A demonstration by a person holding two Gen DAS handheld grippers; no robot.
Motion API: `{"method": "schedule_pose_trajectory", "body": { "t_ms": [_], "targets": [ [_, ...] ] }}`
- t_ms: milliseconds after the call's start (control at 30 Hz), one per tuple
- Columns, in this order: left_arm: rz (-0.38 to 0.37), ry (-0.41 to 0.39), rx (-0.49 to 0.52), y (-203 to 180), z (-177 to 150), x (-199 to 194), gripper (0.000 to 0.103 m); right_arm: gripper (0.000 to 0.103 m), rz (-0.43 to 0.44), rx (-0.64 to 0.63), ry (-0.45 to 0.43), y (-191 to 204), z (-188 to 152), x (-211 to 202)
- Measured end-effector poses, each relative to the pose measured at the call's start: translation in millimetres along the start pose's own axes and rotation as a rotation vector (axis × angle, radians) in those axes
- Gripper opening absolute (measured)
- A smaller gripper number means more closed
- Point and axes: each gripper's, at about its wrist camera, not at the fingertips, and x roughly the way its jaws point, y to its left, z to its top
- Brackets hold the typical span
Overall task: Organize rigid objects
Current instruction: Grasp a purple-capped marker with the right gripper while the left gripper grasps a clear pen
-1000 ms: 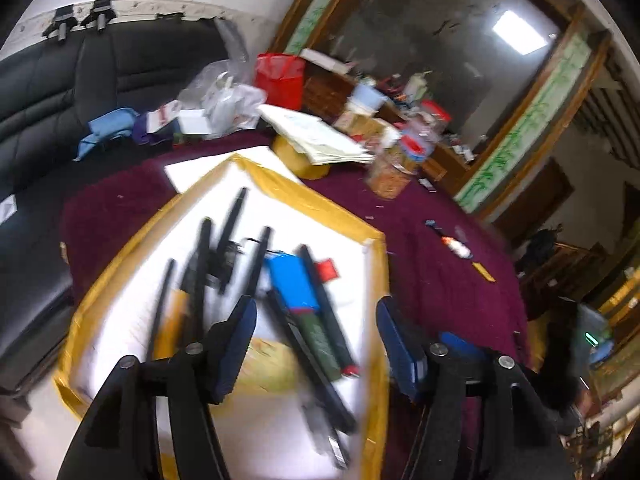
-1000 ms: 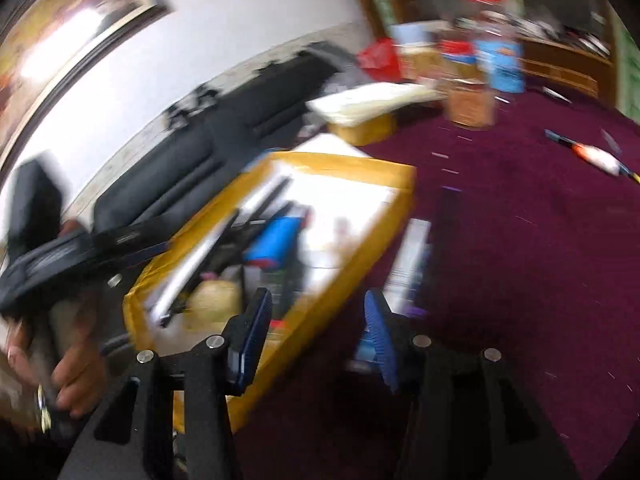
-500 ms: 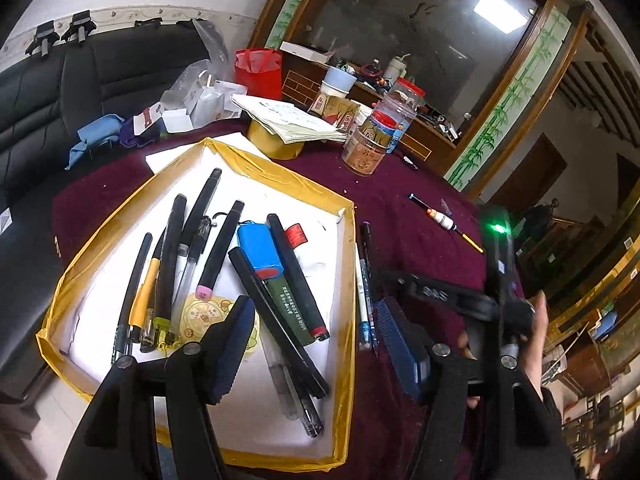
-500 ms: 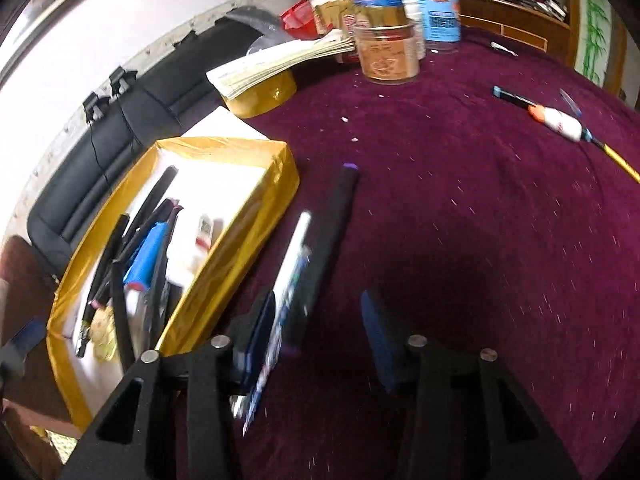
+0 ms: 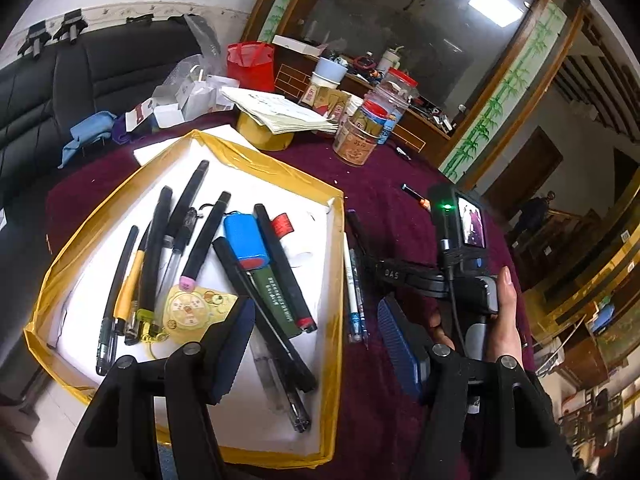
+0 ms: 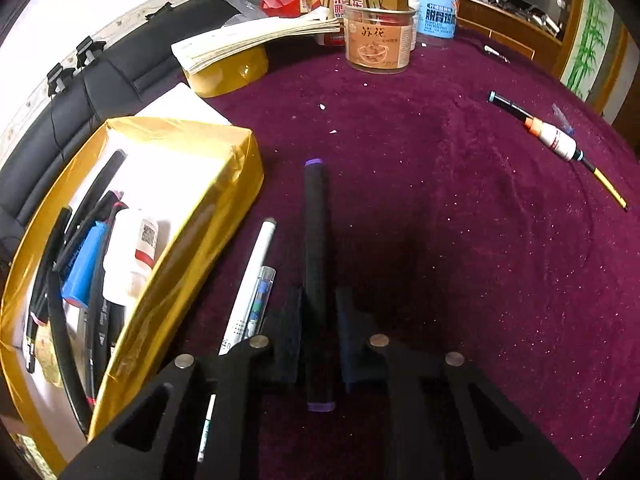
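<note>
A gold-edged white tray (image 5: 336,264) holds several pens, markers and a blue battery pack (image 5: 245,240); it also shows at the left of the right wrist view (image 6: 192,240). My left gripper (image 5: 316,344) is open and empty above the tray's near right corner. My right gripper (image 6: 318,320) is shut on a black marker with purple ends (image 6: 316,240), which lies on the maroon tablecloth (image 6: 460,220) beside the tray. A white pen (image 6: 256,264) and a clear pen (image 6: 260,300) lie between the marker and the tray.
An orange-and-white float pen (image 6: 556,140) lies far right on the cloth. A snack jar (image 6: 378,38), bottles, a stack of papers on a yellow roll (image 6: 228,68) and a red bag (image 5: 250,64) stand at the back. A black sofa (image 5: 48,92) lies behind.
My right gripper moved down over the black marker and closed on it. My left gripper stayed open above the tray, and its view has steadied.
</note>
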Motion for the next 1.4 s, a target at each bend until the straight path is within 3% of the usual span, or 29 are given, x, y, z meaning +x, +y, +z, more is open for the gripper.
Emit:
{"method": "schedule_pose_trajectory", "body": {
  "t_ms": [67, 167, 333, 467, 600, 733, 833, 900, 1200, 1400],
  "targets": [
    [-0.006, 0.01, 0.004, -5, 0, 2, 0.067, 0.015, -0.026, -0.041, -0.011, 5, -1, 1],
    [-0.009, 0.029, 0.026, -15, -2, 6, 0.067, 0.015, 0.005, -0.04, -0.019, -2, -4, -3],
    [-0.017, 0.068, 0.051, -33, -2, 22, 0.067, 0.015, 0.04, 0.0, -0.089, -38, -29, -44],
    [-0.042, 0.149, 0.101, -54, 3, 49, 0.067, 0.015, 0.07, 0.045, -0.147, -78, -61, -69],
    [-0.054, 0.279, 0.139, -79, 19, 90, 0.066, 0.015, 0.101, 0.156, -0.176, -109, -73, -66],
    [-0.067, 0.364, 0.154, -98, 37, 129, 0.052, 0.015, 0.147, 0.183, -0.164, -115, -74, -59],
    [-0.015, 0.436, 0.151, -102, 39, 162, 0.037, 0.015, 0.168, 0.211, -0.158, -118, -78, -60],
    [0.022, 0.464, 0.144, -100, 38, 177, 0.035, 0.015, 0.17, 0.214, -0.153, -118, -80, -60],
    [0.124, 0.467, 0.168, -97, 31, 189, 0.035, 0.015, 0.177, 0.23, -0.142, -121, -84, -58],
    [0.143, 0.477, 0.176, -93, 29, 190, 0.032, 0.015, 0.172, 0.233, -0.141, -122, -84, -56]
  ]
}}
